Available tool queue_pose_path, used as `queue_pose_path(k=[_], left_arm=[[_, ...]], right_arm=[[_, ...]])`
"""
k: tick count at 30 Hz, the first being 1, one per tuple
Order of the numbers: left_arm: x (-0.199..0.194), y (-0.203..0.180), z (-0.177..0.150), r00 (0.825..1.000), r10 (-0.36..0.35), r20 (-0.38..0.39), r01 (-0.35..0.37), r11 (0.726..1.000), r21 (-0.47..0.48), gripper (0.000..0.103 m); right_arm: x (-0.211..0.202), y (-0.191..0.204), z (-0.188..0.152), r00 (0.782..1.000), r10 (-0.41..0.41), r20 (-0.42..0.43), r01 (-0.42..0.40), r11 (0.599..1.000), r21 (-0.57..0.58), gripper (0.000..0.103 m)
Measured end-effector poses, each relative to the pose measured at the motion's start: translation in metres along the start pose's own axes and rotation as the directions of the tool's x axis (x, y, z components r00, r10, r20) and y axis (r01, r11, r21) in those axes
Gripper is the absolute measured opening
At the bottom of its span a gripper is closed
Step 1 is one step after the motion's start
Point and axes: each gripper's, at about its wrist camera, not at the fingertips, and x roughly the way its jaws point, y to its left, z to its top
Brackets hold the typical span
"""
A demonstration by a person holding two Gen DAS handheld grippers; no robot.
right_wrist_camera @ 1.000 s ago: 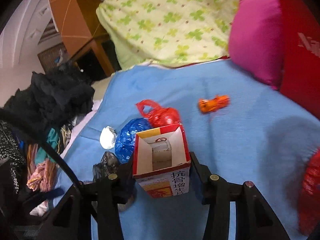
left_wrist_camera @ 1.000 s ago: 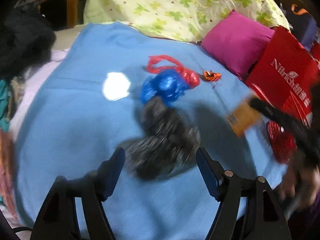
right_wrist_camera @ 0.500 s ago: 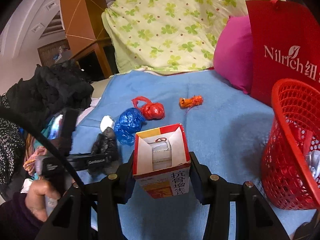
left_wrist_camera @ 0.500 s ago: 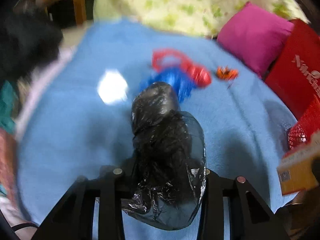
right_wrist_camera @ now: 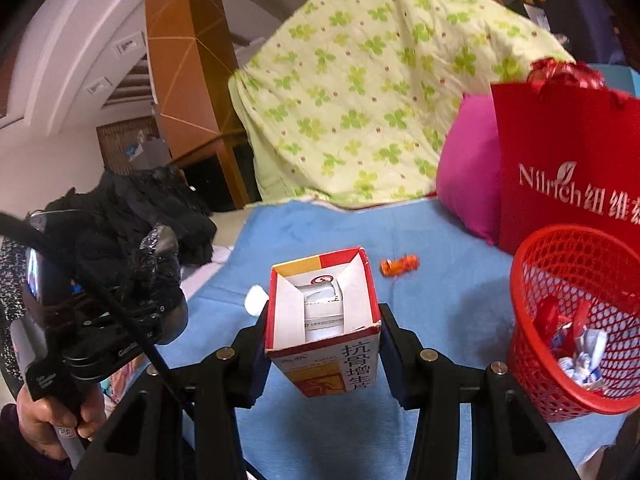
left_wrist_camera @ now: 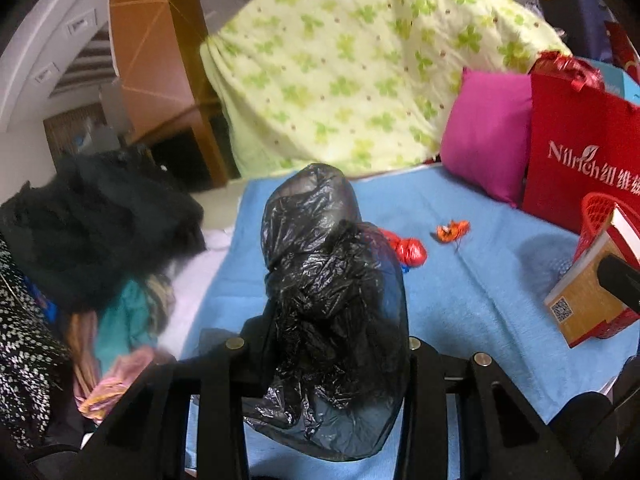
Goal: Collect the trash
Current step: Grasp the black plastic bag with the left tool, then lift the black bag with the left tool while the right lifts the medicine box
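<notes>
The left gripper (left_wrist_camera: 320, 344) is closed on a crumpled black plastic bag (left_wrist_camera: 332, 280), which hangs above the near part of the blue blanket (left_wrist_camera: 472, 288). The bag looks very light and soft, with thin glossy film that folds and slips easily. The jaws pinch the bunched middle part, which I think is the best place, because a loose edge could slide out. Its lower part hangs free below the fingers and could catch on something on the way.

The right gripper (right_wrist_camera: 320, 336) holds a small medicine carton (right_wrist_camera: 322, 316) by its two side walls, with the open end pointing away from the camera. White folded contents are visible inside. Cardboard like this is light and fairly stiff, but the open end has no support, so a strong squeeze there would probably crush it. A hold lower on the walls seems safer. If the carton is tipped forward, the contents may fall out.

The red mesh basket (right_wrist_camera: 576, 320) stands on the right side of the blanket, near the red paper bag (right_wrist_camera: 568, 168), and already contains some wrappers. It is close to the right gripper.

More trash lies farther on the blanket: a red plastic bag ball (left_wrist_camera: 410, 250), an orange wrapper (left_wrist_camera: 452, 230) and a white crumpled piece (right_wrist_camera: 255, 300), all small and light.
</notes>
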Motion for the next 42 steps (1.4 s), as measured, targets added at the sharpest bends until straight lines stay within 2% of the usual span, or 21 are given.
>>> queue_pose_path(k=[12,21,42], left_arm=[[-0.060,0.000,0.011,0.994,0.018,0.111,-0.018,1.000,0.004,0.040],[-0.077,-0.005,0.016,0.990,0.011,0.140,-0.013,1.000,0.013,0.040],[-0.101,-0.016,0.022,0.985,-0.010,0.173,0.004,0.999,0.036,0.040]], right_arm=[[-0.054,0.020,0.017,0.994,0.026,0.106,-0.023,0.999,-0.024,0.050],[-0.080,0.020,0.026,0.986,0.031,0.165,-0.028,0.999,-0.022,0.050],[-0.118,0.012,0.034,0.969,0.040,0.244,-0.041,0.999,-0.003,0.050]])
